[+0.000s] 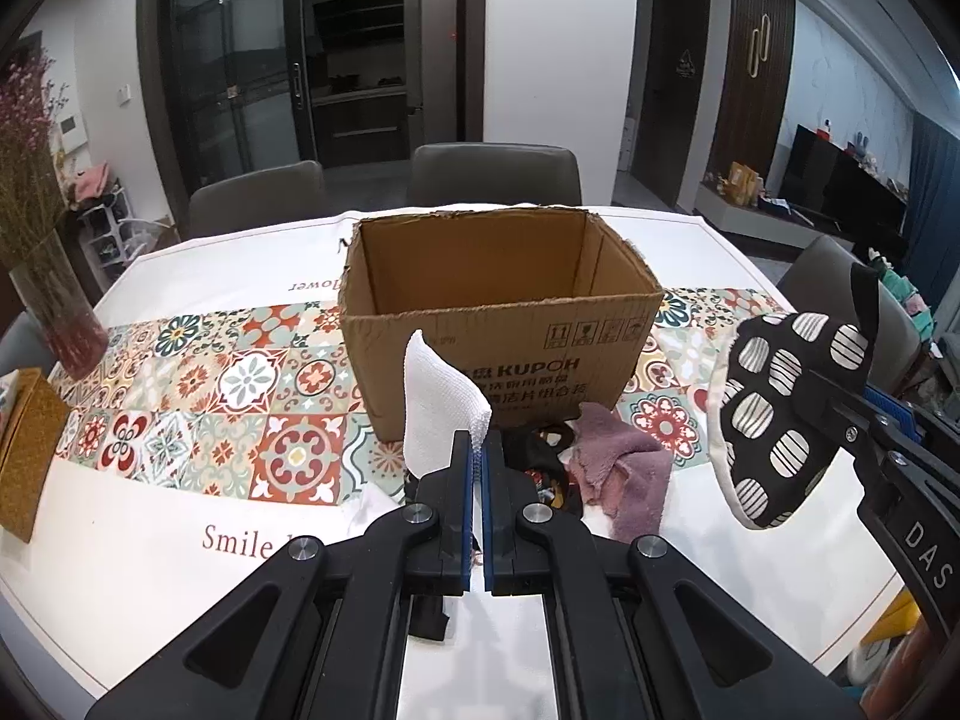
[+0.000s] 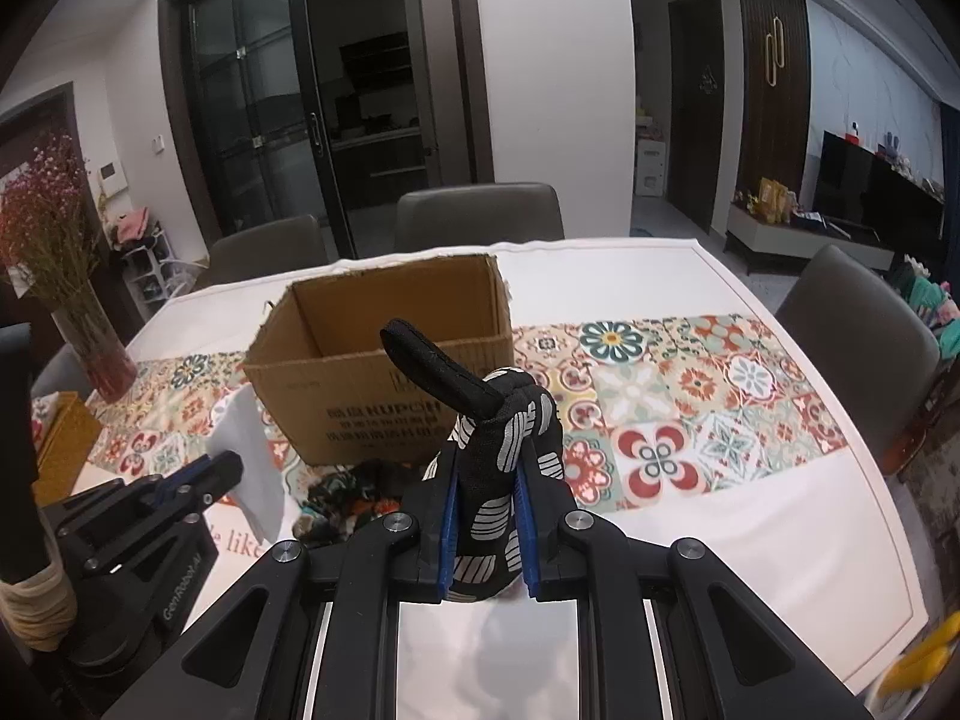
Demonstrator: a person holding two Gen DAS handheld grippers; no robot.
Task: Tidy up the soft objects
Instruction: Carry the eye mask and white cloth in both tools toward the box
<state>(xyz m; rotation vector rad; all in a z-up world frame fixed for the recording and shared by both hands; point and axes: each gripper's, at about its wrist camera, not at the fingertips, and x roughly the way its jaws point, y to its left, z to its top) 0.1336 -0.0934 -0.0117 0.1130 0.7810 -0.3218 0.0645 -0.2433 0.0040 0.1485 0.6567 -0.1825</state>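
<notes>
My left gripper (image 1: pixel 478 450) is shut on a white cloth (image 1: pixel 435 405), held up in front of an open cardboard box (image 1: pixel 498 324). The white cloth (image 2: pixel 255 456) also shows at the left of the right wrist view, in the left gripper (image 2: pixel 207 477). My right gripper (image 2: pixel 487 474) is shut on a black oven mitt with white striped dots (image 2: pixel 510 438), its black loop sticking up. The same mitt (image 1: pixel 774 414) hangs at the right of the left wrist view, in the right gripper (image 1: pixel 840 420). A mauve cloth (image 1: pixel 624 468) and dark patterned fabric (image 1: pixel 540 456) lie on the table before the box.
The table (image 2: pixel 720 540) has a white cover with a tiled floral runner (image 1: pixel 198 396). A glass vase of dried pink flowers (image 1: pixel 54 300) stands far left, a yellow-brown box (image 1: pixel 27 444) beside it. Grey chairs (image 1: pixel 492 174) line the far side and one (image 2: pixel 852 348) the right.
</notes>
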